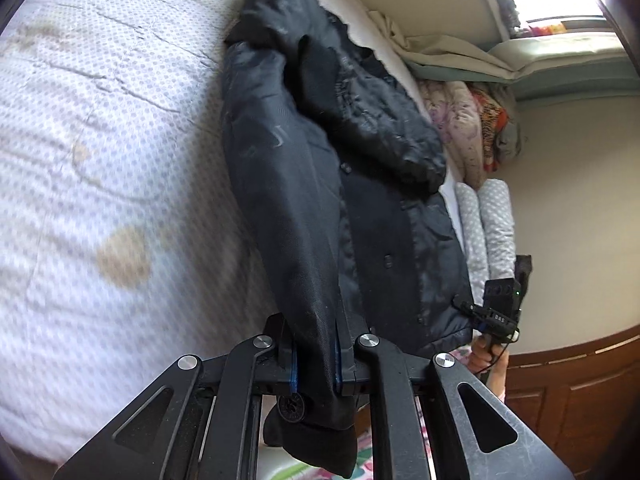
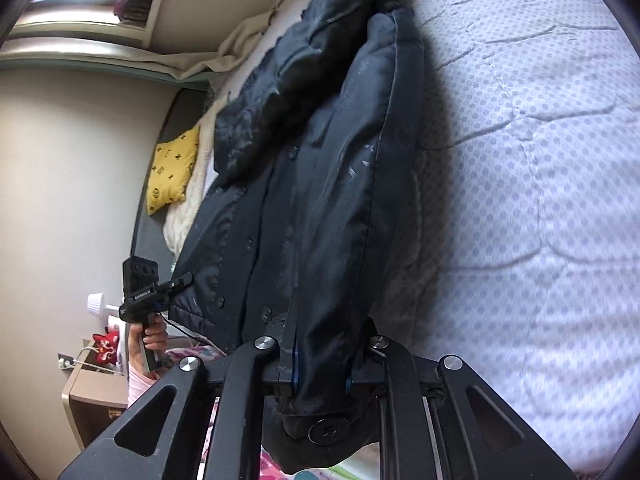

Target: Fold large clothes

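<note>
A black padded coat (image 1: pixel 372 216) with a furry collar (image 1: pixel 380 120) lies front up on the bed, along its near edge. In the left wrist view my left gripper (image 1: pixel 316 360) is shut on one sleeve (image 1: pixel 280 184) just above its buttoned cuff (image 1: pixel 320 416), which hangs down behind the fingers. In the right wrist view the coat (image 2: pixel 272 208) shows again, and my right gripper (image 2: pixel 320 368) is shut on the other sleeve (image 2: pixel 360 184) near its cuff (image 2: pixel 324 428). Both sleeves are lifted off the bedcover and stretch away toward the shoulders.
The bed has a white quilt with lilac dots (image 1: pixel 100 140) (image 2: pixel 520 160). Folded quilts (image 1: pixel 468 120) and rolled bedding (image 1: pixel 488 224) lie beyond the coat, and a yellow pillow (image 2: pixel 172 172) on the other side. A wooden cabinet (image 1: pixel 580 392) and bedside table (image 2: pixel 88 392) stand nearby. A hand (image 2: pixel 150 336) grips the other handle.
</note>
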